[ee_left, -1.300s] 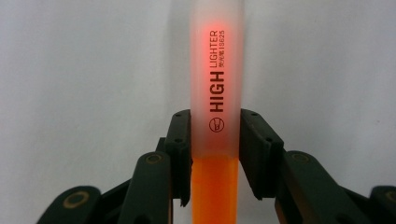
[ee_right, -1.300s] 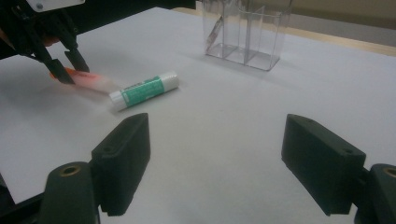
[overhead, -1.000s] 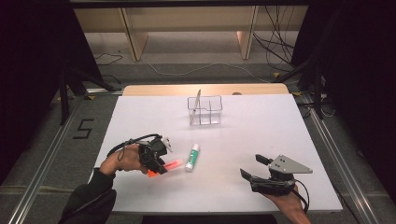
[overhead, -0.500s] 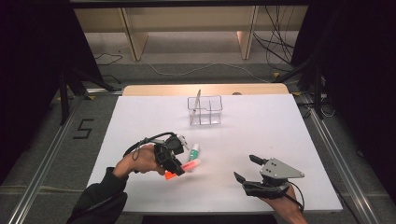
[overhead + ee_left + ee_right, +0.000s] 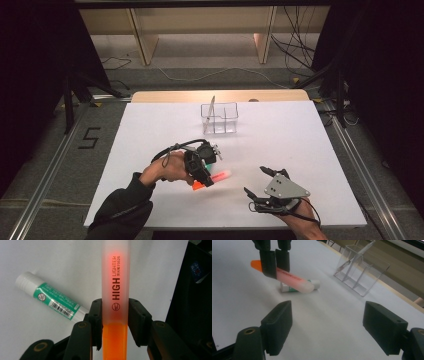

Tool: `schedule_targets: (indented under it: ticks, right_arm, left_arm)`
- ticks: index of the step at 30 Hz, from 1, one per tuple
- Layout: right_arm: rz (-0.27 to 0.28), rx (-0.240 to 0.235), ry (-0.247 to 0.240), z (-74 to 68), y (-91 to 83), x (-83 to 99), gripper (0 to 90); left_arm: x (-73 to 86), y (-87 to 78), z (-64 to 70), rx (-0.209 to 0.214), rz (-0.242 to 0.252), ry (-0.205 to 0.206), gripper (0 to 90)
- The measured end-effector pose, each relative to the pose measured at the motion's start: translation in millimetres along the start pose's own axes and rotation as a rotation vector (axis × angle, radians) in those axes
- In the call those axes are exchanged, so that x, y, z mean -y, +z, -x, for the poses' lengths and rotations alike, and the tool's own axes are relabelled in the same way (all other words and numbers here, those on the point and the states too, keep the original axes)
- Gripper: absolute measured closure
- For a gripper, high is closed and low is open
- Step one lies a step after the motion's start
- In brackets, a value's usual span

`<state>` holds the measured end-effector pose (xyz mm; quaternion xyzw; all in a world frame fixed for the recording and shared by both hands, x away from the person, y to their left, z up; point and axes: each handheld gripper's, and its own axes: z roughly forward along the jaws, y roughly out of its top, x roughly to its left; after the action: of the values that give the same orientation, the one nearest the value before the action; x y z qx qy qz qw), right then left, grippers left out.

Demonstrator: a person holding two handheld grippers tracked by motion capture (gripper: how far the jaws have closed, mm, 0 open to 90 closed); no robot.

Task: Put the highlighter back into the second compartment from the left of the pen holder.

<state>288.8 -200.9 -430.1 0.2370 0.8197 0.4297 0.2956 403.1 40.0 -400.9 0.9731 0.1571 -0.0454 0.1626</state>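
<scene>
My left gripper (image 5: pixel 204 176) is shut on an orange-capped pink highlighter (image 5: pixel 218 177), clamped near its cap end (image 5: pixel 115 285) and held just above the white table (image 5: pixel 300 145). Under and behind it lies a green-and-white glue stick (image 5: pixel 52 301), partly hidden by the gripper in the high view (image 5: pixel 210 164). My right gripper (image 5: pixel 255 181) is open near the front edge, to the right of the highlighter, with nothing between its jaws (image 5: pixel 327 327). Ahead of it, the right gripper view shows the left gripper (image 5: pixel 274 262), the highlighter (image 5: pixel 292 280) and the glue stick (image 5: pixel 314 283).
A clear plastic organizer (image 5: pixel 220 119) with compartments stands at the back middle of the table. A pen (image 5: pixel 211 107) leans in its left side, and both are also seen from the right gripper, organizer (image 5: pixel 362 272) and pen (image 5: pixel 362 250). Cables and shelf legs are on the floor behind.
My left gripper has carried the highlighter to the right, over the glue stick. The right gripper has drifted a little to the left, still open.
</scene>
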Motion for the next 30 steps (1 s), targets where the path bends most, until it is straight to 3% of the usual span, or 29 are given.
schedule_targets:
  ticks: [12, 20, 30]
  right_arm:
    - [-0.032, 0.016, -0.146, -10.8, 11.1, -9.0, 24.8]
    - [-0.061, 0.013, -0.234, -20.0, 18.5, -11.5, 25.6]
    - [-0.092, 0.013, -0.309, -29.3, 25.0, -11.9, 26.4]
  left_arm:
    - [-16.7, 4.3, 3.2, 0.015, -0.022, 0.027, 66.2]
    - [-17.5, 7.3, 4.2, 0.013, -0.05, 0.031, 66.2]
    - [-21.0, 10.6, 9.2, 0.021, -0.066, 0.032, 66.2]
